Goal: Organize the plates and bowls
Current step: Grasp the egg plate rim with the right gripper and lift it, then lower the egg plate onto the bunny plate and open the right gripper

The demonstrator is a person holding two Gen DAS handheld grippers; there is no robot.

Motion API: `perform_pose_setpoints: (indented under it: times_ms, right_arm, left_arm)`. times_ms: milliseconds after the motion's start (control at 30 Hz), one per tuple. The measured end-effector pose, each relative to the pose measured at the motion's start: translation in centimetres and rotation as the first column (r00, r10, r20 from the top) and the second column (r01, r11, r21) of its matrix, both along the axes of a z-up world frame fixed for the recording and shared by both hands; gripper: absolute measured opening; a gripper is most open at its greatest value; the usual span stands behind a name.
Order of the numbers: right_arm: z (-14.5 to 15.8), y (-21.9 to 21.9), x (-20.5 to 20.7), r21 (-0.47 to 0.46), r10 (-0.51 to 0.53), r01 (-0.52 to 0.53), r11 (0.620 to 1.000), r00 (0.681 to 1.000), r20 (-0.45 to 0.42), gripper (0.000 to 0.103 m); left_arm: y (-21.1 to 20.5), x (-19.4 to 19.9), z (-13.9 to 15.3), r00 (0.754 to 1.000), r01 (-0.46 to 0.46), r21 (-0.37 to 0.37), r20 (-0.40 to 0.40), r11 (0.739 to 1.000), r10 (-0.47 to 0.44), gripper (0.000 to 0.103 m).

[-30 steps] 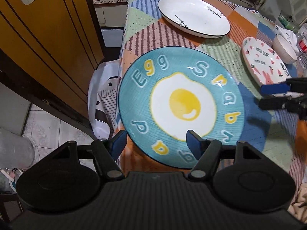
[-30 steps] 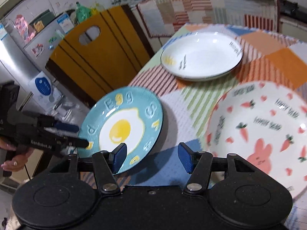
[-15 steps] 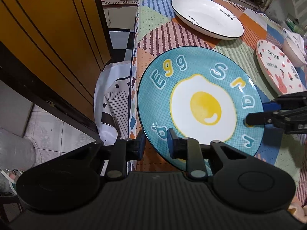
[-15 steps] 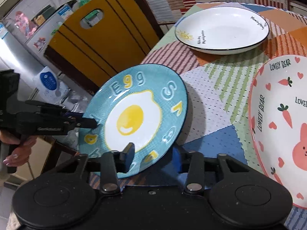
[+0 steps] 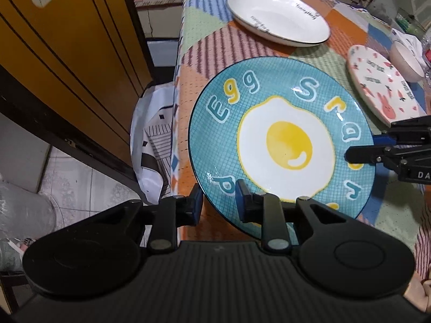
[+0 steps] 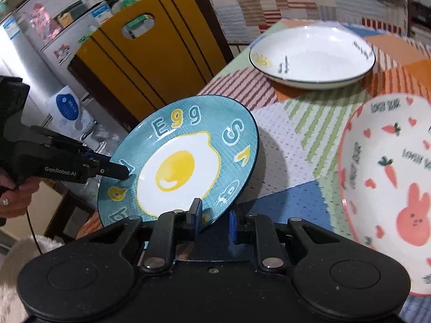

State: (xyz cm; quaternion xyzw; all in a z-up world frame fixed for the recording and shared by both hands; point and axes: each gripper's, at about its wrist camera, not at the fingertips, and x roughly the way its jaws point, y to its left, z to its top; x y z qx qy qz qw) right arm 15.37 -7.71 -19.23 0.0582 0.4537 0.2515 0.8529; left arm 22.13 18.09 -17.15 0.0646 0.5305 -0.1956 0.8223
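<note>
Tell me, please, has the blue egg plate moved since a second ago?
Yes. The egg plate lay flat then; now both tongs grip its rim, and its far edge has tilted up off the tablecloth, toward the white plate.

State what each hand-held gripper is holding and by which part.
Both hold the blue egg plate by its rim: the left hand-held gripper at one edge, the right hand-held gripper at the opposite edge.

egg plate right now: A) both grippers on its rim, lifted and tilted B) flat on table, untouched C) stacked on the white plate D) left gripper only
A: the left gripper and the right gripper each clamp the rim of the egg plate, which sits tilted off the table with its shadow beneath.
</note>
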Motion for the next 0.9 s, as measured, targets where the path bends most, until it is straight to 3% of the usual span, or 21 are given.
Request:
perform_pose_setpoints:
  times_ms: [167,400,900]
  right_arm:
    - [1.8,-1.8,-1.7,0.018,0.018,-0.019,1.000,1.000,0.026,0.024]
    - [4.1,-5.4,-3.5,0.021,-0.035,0.034,0.999,0.996,0.086,0.024]
    - [6.4,-15.2,-4.4,-0.013,-0.166,0.169,0.986,0.981,0.104,0.024]
  left_arm:
    - [-1.7,-1.6,2.4,0.999,0.032,-0.007,0.030,0.999,-0.032,0.023]
    - [-5.3,-2.3,4.6,0.993,0.074,-0.029,0.095,0.997,-0.071,0.023]
    - [-16.1,0.3,4.8,0.983,0.178,-0.098,0.065,0.979,-0.172,0.023]
